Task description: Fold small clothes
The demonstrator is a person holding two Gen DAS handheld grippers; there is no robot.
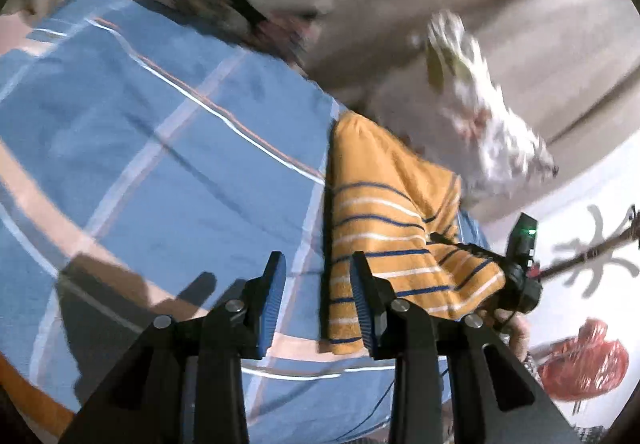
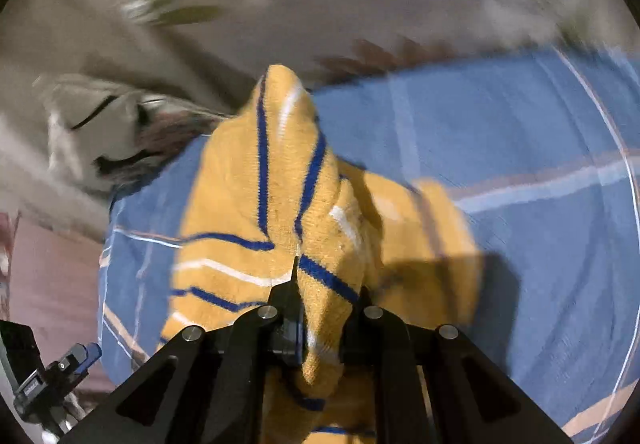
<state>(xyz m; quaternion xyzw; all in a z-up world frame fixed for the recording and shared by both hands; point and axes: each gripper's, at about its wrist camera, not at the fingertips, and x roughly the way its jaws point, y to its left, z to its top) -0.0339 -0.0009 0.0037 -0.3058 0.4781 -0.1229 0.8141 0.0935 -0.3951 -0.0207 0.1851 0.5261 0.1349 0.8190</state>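
Right gripper (image 2: pixel 320 308) is clamped hard on a bunched ridge of the yellow striped garment (image 2: pixel 276 180), cloth pinched up into a peak between the pads and draping down onto the blue plaid bedsheet (image 2: pixel 500 148). Left gripper (image 1: pixel 318 304) is released, nothing between the fingers, sitting just beside the garment's near edge, over the sheet.

Step in hand, I'd say: carrying one side over to make a fold. To do it well: keep the right grip firm, lift only enough to clear the fabric underneath, lay the held edge flat across the garment, not in a heap. Left should pin or re-grab the free edge nearest it so the piece doesn't slide w/ the pull.

Hard to read: lots of motion blur, esp. beyond the garment. A white floral cloth (image 1: pixel 492 116) past the garment's far side is smeared, can't tell what it is. Garment type unclear too; shirt or shorts, no telling. Its far end is hidden under its own folds. How much fabric the right pads hold is masked by the bunching.
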